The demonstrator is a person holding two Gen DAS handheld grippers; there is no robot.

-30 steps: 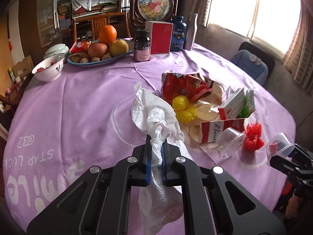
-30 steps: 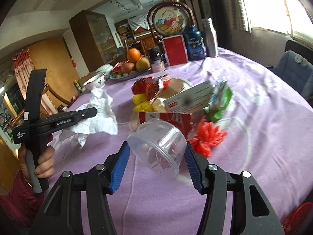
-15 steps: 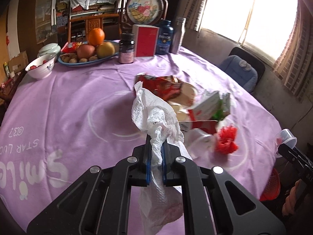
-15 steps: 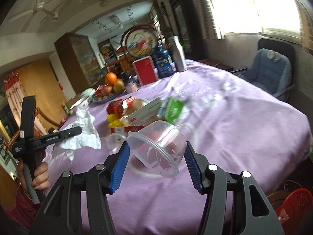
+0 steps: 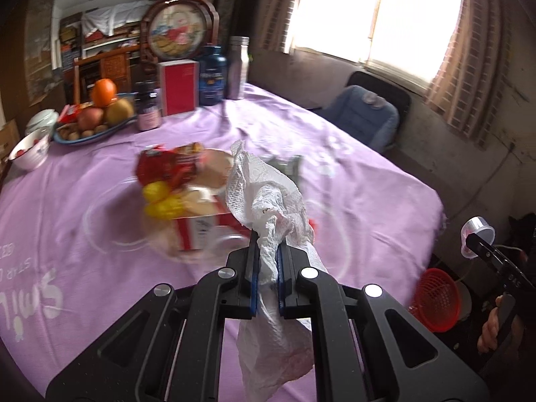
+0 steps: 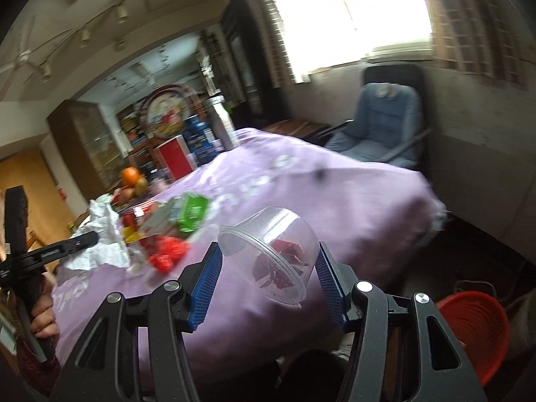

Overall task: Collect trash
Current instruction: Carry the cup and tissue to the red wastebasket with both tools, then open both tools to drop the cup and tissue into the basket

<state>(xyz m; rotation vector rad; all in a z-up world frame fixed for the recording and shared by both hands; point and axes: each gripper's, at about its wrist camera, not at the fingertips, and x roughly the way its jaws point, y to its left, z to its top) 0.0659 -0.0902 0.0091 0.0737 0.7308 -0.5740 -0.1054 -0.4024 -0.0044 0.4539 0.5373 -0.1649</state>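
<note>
Crinkled paper towel (image 5: 268, 201), clear domed plastic cup (image 6: 271, 251)

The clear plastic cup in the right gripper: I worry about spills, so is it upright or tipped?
Tipped. The clear plastic cup lies on its side between the right gripper's fingers, rim toward the camera, reddish scraps inside.

2 grippers: the left gripper (image 5: 267, 261) pinches 1 crumpled paper towel (image 5: 268, 197), the right gripper (image 6: 266, 269) clamps 1 clear plastic cup (image 6: 268, 251) (red scraps inside, uncountable). Beyond the left tongs on the purple tablecloth (image 5: 351, 181): 1 red snack bag (image 5: 164, 165), 1 red-and-white carton (image 5: 201, 229), 1 fruit tray (image 5: 90, 134), 1 orange (image 5: 104, 92), 1 white bowl (image 5: 28, 150), 3 bottles. Right of both tongs, 1 red basket (image 6: 475, 328), 1 blue chair (image 6: 382, 124)
</note>
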